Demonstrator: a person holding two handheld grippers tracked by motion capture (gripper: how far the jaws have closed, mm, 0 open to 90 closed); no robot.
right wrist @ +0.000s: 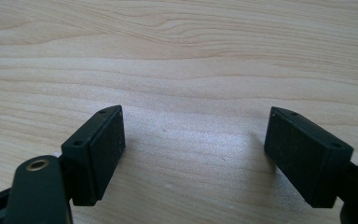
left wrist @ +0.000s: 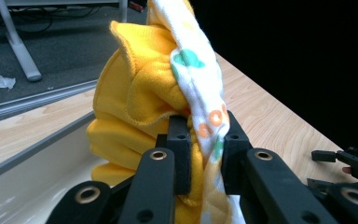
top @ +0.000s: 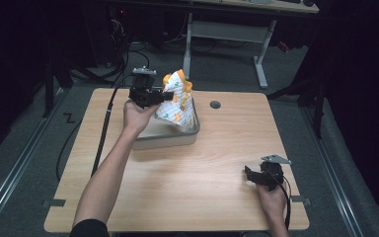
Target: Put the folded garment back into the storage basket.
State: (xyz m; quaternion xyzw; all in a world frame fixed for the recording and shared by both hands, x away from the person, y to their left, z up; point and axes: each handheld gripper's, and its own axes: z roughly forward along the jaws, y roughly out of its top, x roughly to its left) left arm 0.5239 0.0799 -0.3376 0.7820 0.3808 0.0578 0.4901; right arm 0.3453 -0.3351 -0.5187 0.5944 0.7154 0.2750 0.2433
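Cloth (top: 175, 101) hanging bunched over tray (top: 190, 138), pinched in left gripper (left wrist: 204, 154) fingers. Keeping pinch firm, lifting clear of rim. Right gripper (top: 255, 177) idling near right on counter (top: 217, 197), fingers spread.

- A light wooden surface (top: 177, 187) stands on grey carpet floor (top: 24, 143).
- Behind it is a white-legged desk (top: 227, 32).
- The room around is dark.

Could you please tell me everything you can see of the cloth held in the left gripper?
The cloth is a soft, bunched bundle: a plush yellow layer with a stitched edge, and a white layer printed with green and orange shapes. The left gripper has its jaws shut on a fold of it and holds it up over the pale tray at the table's far left. Its lower end hangs down inside the tray; whether it touches the bottom cannot be told.
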